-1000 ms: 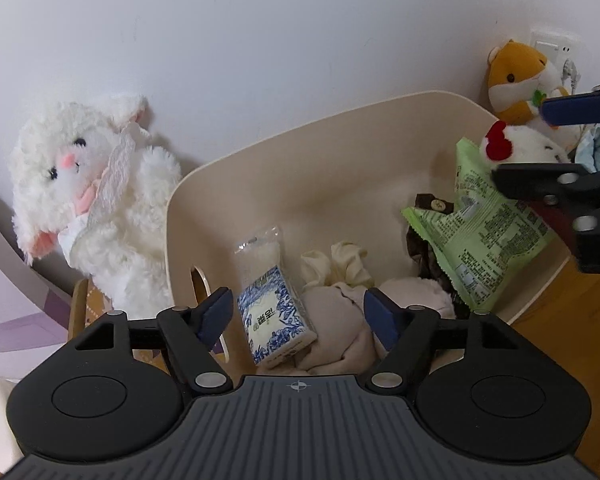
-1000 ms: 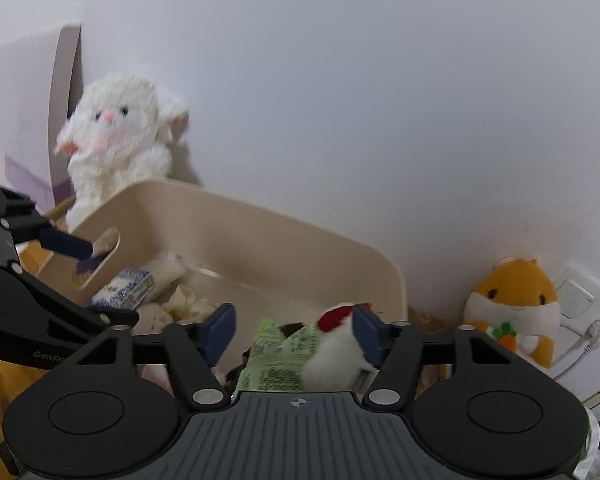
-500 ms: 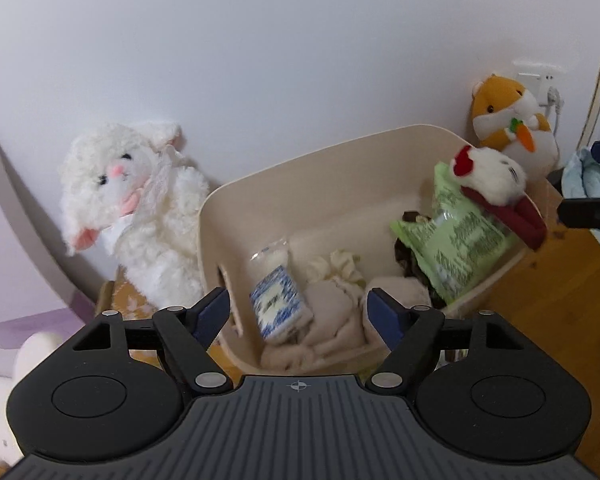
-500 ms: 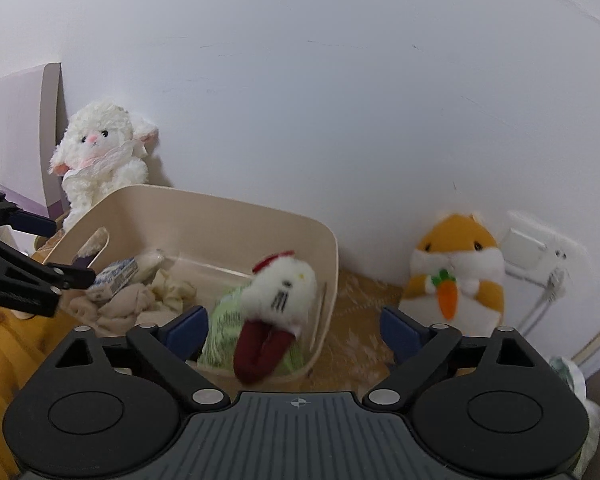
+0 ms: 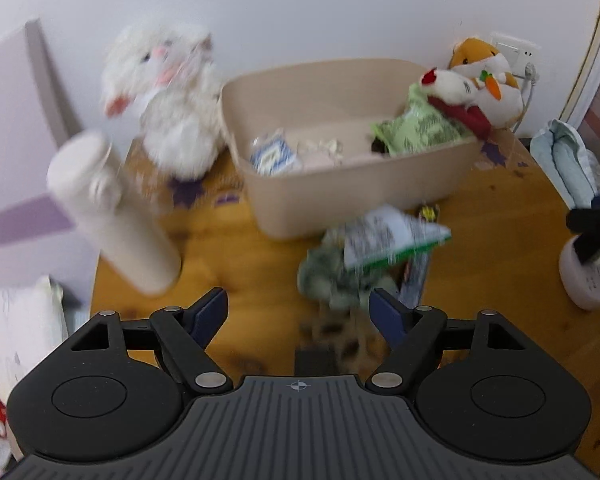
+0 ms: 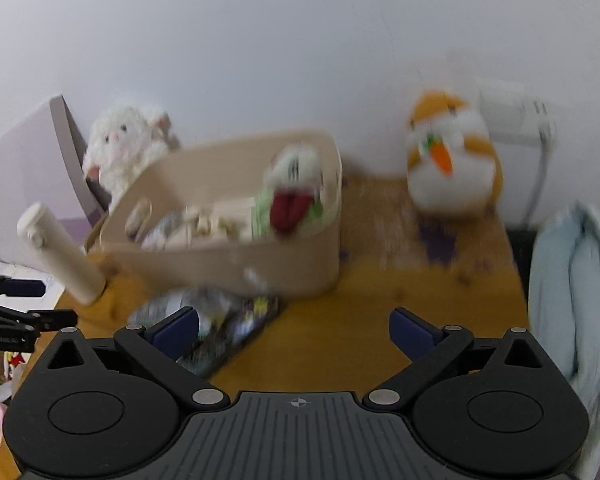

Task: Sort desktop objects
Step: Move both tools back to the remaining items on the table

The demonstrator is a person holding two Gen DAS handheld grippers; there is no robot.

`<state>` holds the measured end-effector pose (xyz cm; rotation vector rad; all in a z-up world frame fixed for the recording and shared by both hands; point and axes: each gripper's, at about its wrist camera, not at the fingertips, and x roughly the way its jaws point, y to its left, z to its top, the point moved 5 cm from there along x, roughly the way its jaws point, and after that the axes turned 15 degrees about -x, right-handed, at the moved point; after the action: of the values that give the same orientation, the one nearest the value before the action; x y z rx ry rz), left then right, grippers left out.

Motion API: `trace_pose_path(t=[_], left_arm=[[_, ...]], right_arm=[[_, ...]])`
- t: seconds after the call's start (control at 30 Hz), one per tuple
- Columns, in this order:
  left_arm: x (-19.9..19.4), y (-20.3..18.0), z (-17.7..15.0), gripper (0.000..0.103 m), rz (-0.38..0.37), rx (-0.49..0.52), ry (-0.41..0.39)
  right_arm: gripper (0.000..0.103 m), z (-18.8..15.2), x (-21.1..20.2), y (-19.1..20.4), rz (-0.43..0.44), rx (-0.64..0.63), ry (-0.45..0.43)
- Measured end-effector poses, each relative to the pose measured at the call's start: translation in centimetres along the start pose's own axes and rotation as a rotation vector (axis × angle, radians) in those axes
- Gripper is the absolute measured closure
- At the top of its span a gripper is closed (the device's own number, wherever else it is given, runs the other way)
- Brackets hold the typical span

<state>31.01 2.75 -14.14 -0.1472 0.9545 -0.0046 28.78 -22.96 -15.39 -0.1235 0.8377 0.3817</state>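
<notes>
Against the wall, on your wooden worktop (image 5: 236,248), sits the beige bin (image 5: 364,196), the collecting place for this sort: it already holds a green snack bag (image 5: 420,132), a small white toy with a red scarf (image 5: 452,88) draped over its rim, a blue-patterned packet (image 5: 272,156) and some pale cloth. Flanking it, a white lamb toy (image 5: 172,92) and an orange hamster toy (image 6: 452,164) stand propped against the wall; whether they belong in the bin I cannot tell. Nearer you, a cream bottle (image 5: 112,216) stands left of the bin. In front of the bin lies an unsorted heap: a white and green packet (image 5: 388,236) on top of blurred wrappers, with a dark snack bar (image 6: 236,332) beside it. These look like your next picks, being the loose things closest to hand.

Your left gripper (image 5: 298,312) hovers above that heap with fingers apart and nothing between them. Your right gripper (image 6: 294,328) holds nothing either, its jaws opening wide over bare worktop.
</notes>
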Motion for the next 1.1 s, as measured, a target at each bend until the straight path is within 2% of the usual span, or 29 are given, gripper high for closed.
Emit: trace_pose_path(t=[0.2, 0.47, 0.57, 0.73, 0.93, 1.03, 1.1], left_arm=[[-1.1, 1.1, -4.4, 0.024, 0.008, -0.037, 0.041], [-1.9, 0.9, -8.0, 0.024, 0.007, -0.041, 0.045], [-1.9, 0.7, -9.5, 0.024, 0.001, -0.059, 0.068], [-1.8, 0.2, -11.8, 0.024, 0.015, 0.000, 0.093], [-1.7, -0.5, -13.7, 0.024, 0.035, 0.065, 0.108], [-1.7, -0.8, -14.5, 0.024, 0.027, 0.101, 0.120], [-1.7, -0.8, -14.5, 0.024, 0.025, 0.104, 0.118]], right_arm=[[0.000, -4.0, -2.0, 2.5, 0.005, 0.020, 0.002], [0.000, -7.9, -3.8, 4.9, 0.021, 0.105, 0.013], [0.000, -9.9, -4.2, 6.2, 0.011, 0.086, 0.035], [0.000, -12.4, -4.6, 8.3, 0.014, 0.044, 0.094], [0.000, -13.4, -4.2, 10.3, 0.012, -0.024, 0.135], [0.000, -13.5, -3.9, 10.4, 0.001, -0.013, 0.156], [0.000, -13.6, -3.9, 10.5, 0.033, 0.019, 0.151]])
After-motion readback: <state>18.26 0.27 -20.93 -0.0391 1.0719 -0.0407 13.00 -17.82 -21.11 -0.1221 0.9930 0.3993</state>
